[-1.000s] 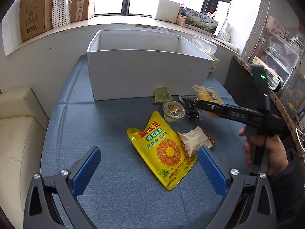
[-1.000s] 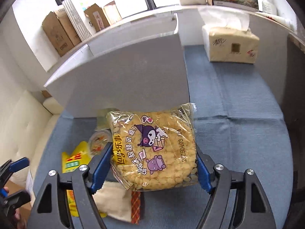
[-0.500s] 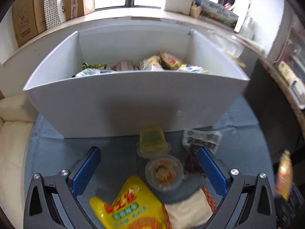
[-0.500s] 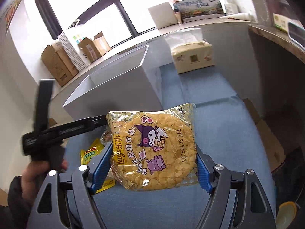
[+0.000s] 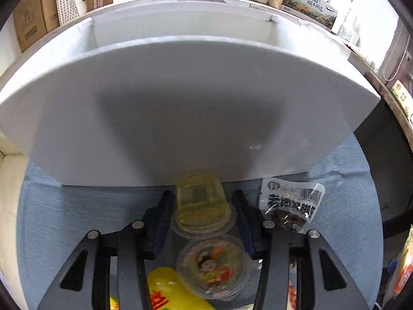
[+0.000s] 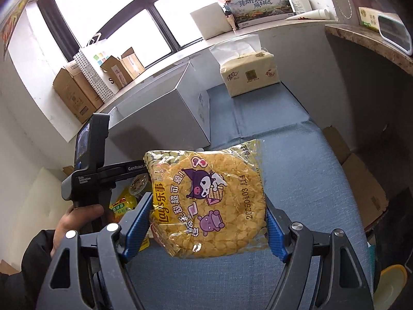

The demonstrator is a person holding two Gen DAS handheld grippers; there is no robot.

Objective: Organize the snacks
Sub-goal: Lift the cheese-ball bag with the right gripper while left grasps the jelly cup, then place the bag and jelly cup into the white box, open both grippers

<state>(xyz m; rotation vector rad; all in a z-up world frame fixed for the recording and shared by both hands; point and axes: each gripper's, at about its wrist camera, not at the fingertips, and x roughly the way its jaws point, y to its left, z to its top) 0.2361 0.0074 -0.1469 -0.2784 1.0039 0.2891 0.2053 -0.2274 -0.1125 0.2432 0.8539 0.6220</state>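
Note:
My left gripper (image 5: 202,206) is shut on a yellow jelly cup (image 5: 201,202) that lies on the blue cloth right in front of the white box (image 5: 180,108). A second jelly cup with a cartoon lid (image 5: 213,267) lies just behind it, between the gripper arms. A yellow snack bag (image 5: 167,293) and a clear packet of dark snacks (image 5: 291,202) lie nearby. My right gripper (image 6: 207,219) is shut on a Lay's chip bag (image 6: 206,204), held above the cloth to the right of the white box (image 6: 165,118). The left gripper (image 6: 108,173) shows in the right wrist view.
A tissue pack (image 6: 249,76) lies on the cloth beyond the box. Cardboard boxes (image 6: 74,93) and a spotted bag stand on the windowsill. A counter edge (image 6: 366,46) runs along the right. A cardboard box (image 6: 361,188) sits on the floor at the right.
My left gripper has moved down and forward to the white box and closed on the yellow jelly cup. My right gripper has lifted back and right with the chip bag.

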